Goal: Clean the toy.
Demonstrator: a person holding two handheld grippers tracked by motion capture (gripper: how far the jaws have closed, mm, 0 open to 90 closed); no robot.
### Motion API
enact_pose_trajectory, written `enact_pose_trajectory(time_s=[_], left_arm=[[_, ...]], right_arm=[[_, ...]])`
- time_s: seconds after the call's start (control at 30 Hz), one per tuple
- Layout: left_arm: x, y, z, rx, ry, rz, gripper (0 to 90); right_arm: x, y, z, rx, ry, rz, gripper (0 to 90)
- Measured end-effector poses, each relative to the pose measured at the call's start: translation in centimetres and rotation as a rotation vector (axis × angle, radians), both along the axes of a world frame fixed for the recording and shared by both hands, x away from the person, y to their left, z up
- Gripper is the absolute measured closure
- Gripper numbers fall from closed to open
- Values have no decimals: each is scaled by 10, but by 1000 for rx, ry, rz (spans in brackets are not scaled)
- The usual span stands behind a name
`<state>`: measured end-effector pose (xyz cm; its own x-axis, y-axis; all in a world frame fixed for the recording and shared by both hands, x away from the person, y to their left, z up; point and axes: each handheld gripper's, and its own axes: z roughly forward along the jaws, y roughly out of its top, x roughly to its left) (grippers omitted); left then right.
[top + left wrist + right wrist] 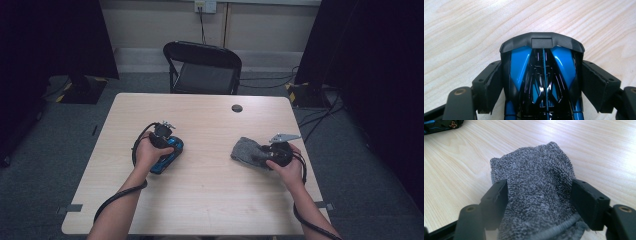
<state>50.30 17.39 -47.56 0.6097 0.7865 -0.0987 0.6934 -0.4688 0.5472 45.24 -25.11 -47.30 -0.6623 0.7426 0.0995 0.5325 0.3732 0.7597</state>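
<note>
Left gripper (541,82): fingers clamped on the flanks of the glossy blue-and-black hard-plastic toy car (541,75), which rests on the pale wood-grain worktop (461,32); judged best to keep the squeeze square, since the slick shell could slip. Right gripper (539,200): fingers spread, straddling the limp grey terry cloth (536,177) lying right of the car; close lower to gather more pile.

**Blue car and grey cloth on your table**

Your glossy blue-and-black toy car (542,77) lies flat at the table's left, dark nose pointing away from you. Your grey terry cloth (536,192) sits bunched at the right, well apart from it.
</note>
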Motion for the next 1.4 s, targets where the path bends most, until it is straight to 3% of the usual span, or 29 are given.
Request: enact_pose_trajectory(time_s=[0.47,0.93,1.4], left_arm=[[-9,7,22,-31,-13,-3,213],[-21,10,30,-73,-11,-16,204],[-33,6,36,-120,-2,-69,168]], right_arm=[[-1,6,7,-4,-2,15,240],[-3,14,16,-4,-6,45,215],[-4,23,22,9,3,80,158]])
